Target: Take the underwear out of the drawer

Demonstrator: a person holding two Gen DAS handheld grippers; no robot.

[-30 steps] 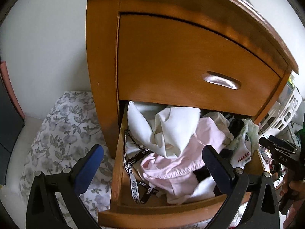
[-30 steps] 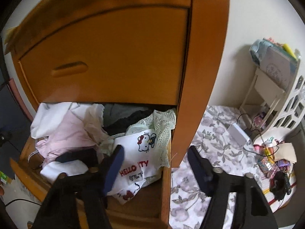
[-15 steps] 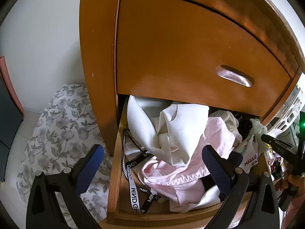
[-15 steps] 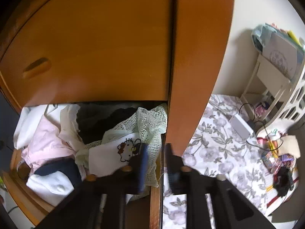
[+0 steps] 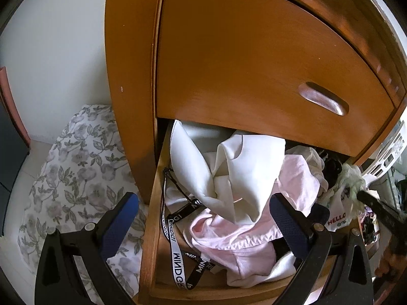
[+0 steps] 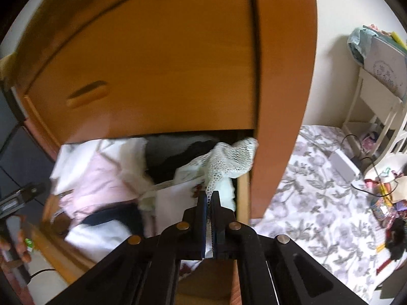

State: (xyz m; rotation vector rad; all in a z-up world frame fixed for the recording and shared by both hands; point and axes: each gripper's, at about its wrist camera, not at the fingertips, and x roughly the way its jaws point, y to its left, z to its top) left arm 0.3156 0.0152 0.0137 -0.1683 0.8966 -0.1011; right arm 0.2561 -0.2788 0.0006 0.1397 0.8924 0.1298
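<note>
The lower drawer of a wooden dresser stands pulled out, full of crumpled clothes. In the left wrist view my left gripper hangs open just above the drawer's front, over pink underwear. Behind that lie a white garment and a black-and-white lettered waistband. In the right wrist view my right gripper is shut on a pale lace underwear piece at the drawer's right end. The lace rises from the pads and drapes over a white Hello Kitty piece.
The closed upper drawer front overhangs the open one. Floral fabric covers the floor on both sides of the dresser. A white shelf rack, a white box with cables and small clutter lie at the right.
My right gripper went from wide open to shut on the lace piece, moving in toward the drawer's right end. The left gripper came closer to the drawer and stayed open.
</note>
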